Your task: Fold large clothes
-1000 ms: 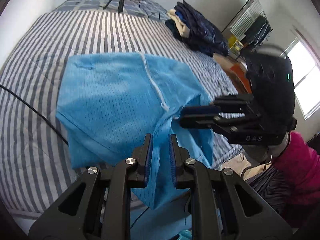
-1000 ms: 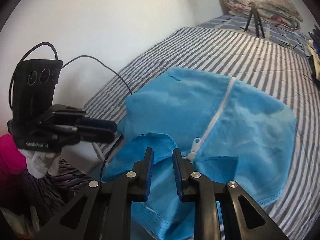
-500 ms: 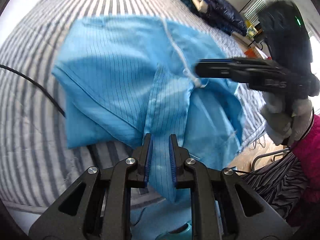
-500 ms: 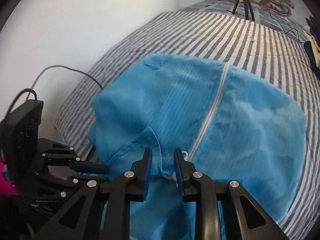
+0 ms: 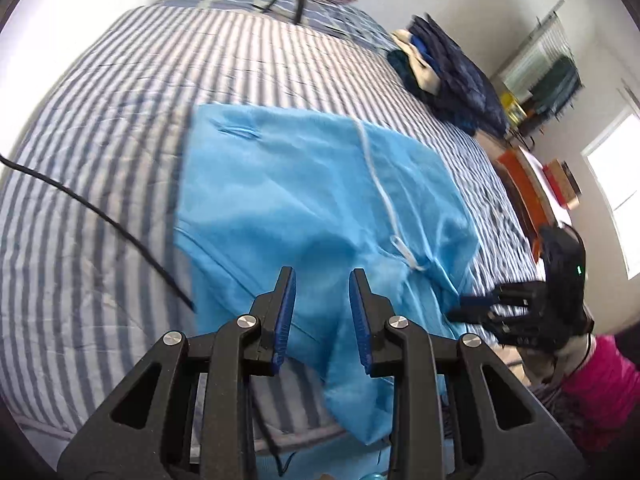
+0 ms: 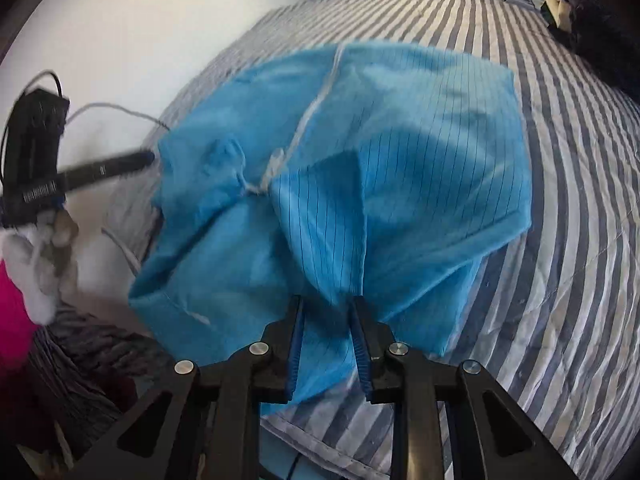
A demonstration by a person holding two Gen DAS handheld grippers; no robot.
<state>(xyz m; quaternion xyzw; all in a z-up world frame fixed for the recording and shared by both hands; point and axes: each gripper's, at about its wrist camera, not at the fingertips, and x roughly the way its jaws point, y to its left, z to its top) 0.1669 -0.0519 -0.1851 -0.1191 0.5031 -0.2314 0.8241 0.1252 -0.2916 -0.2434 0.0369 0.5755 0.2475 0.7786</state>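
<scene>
Both the left gripper (image 5: 322, 316) and the right gripper (image 6: 327, 344) are hanging open and empty over the blue garment (image 5: 304, 200), which is lying zipped and part-folded across the striped bed (image 5: 120, 80), apparently for repositioning before another fold.

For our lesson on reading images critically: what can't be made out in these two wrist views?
- Blue garment: its near hem drops past the striped bed edge, behind the left gripper.
- Garment sleeves: bunched folds hide them, right view.
- Clothes pile: too blurred to tell apart, left view.
</scene>
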